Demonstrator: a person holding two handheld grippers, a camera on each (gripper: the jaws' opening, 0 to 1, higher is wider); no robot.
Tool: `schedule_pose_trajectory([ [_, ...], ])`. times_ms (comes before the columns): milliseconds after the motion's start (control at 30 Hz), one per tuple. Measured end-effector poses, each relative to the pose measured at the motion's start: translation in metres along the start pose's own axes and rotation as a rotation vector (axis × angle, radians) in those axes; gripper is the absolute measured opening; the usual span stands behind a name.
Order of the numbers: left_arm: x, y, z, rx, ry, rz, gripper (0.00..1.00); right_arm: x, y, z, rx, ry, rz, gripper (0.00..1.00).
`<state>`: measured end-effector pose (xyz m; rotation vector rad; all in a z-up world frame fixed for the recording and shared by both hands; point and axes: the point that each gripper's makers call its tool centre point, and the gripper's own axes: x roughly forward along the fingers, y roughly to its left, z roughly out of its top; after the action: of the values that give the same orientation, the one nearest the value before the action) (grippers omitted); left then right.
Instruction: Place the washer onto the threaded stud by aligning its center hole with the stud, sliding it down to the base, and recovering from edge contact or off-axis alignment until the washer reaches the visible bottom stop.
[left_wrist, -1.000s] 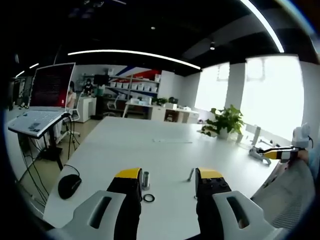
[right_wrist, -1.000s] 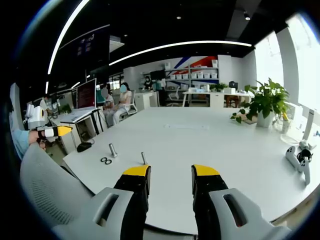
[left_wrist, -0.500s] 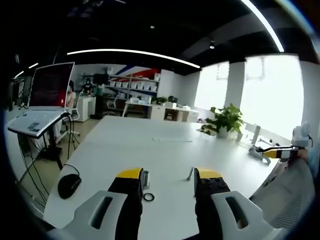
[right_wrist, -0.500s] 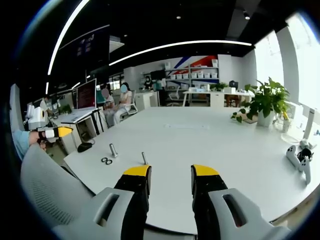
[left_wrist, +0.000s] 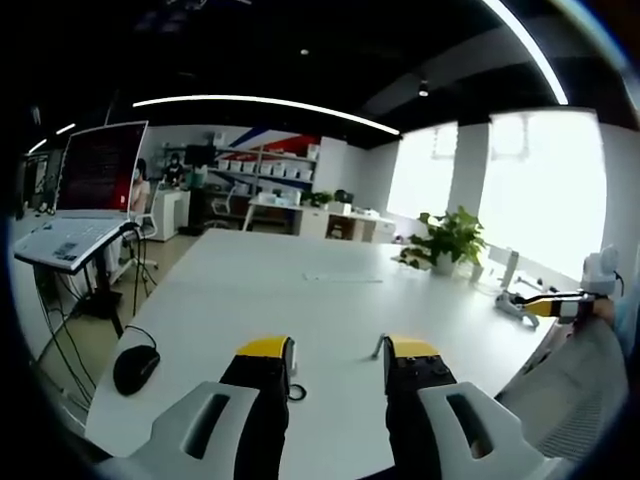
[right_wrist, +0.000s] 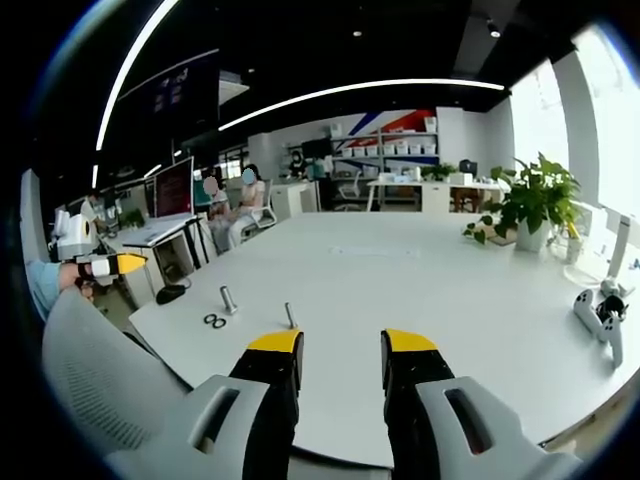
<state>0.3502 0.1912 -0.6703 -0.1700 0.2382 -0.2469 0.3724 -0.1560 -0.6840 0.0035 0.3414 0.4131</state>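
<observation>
On the white table (right_wrist: 420, 280), a short upright threaded stud (right_wrist: 227, 299) stands beside two dark washers (right_wrist: 214, 321) lying flat. A second, thinner stud (right_wrist: 289, 315) stands just beyond my right gripper (right_wrist: 342, 342), which is open and holds nothing. In the left gripper view, a washer (left_wrist: 297, 392) and a stud (left_wrist: 291, 355) peek out from behind the left jaw, and the thinner stud (left_wrist: 379, 347) leans beside the right jaw. My left gripper (left_wrist: 338, 350) is open and holds nothing, low over the table's near edge.
A black mouse (left_wrist: 135, 368) lies near the table corner, and a laptop (left_wrist: 80, 200) sits on a stand beyond it. A grey mesh chair back (right_wrist: 100, 370) is close by. A potted plant (right_wrist: 535, 205) and a white controller (right_wrist: 600, 315) sit at the far side.
The left gripper view has crept forward a little, so the washer and stud now sit partly behind the left jaw. The right gripper view has barely shifted.
</observation>
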Motion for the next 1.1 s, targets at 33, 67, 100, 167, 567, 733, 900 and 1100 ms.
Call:
schedule_pose_trajectory([
  [33, 0.0, 0.0, 0.0, -0.001, 0.0, 0.0, 0.35, 0.0, 0.0, 0.0, 0.0, 0.002, 0.0, 0.33],
  [67, 0.0, 0.0, 0.0, -0.002, 0.001, 0.0, 0.35, 0.0, 0.0, 0.0, 0.001, 0.002, -0.001, 0.33],
  [100, 0.0, 0.0, 0.0, -0.002, 0.001, -0.001, 0.34, 0.0, 0.0, 0.0, 0.001, 0.002, -0.001, 0.33],
  [167, 0.0, -0.001, 0.0, -0.006, 0.0, -0.004, 0.33, 0.0, 0.0, -0.001, -0.001, 0.006, 0.0, 0.33],
  [567, -0.002, 0.003, 0.004, -0.012, -0.03, 0.008, 0.36, 0.002, 0.005, -0.006, -0.031, 0.052, 0.017, 0.33],
  [733, 0.0, 0.001, -0.001, -0.013, 0.007, -0.003, 0.35, 0.004, 0.013, -0.011, -0.06, 0.098, 0.077, 0.33],
  [900, 0.0, 0.001, -0.002, -0.018, 0.009, -0.004, 0.35, 0.006, 0.018, -0.018, -0.06, 0.144, 0.122, 0.32],
  [1100, 0.0, 0.003, -0.003, -0.024, 0.017, -0.006, 0.35, 0.011, 0.023, -0.023, -0.081, 0.187, 0.182, 0.32],
])
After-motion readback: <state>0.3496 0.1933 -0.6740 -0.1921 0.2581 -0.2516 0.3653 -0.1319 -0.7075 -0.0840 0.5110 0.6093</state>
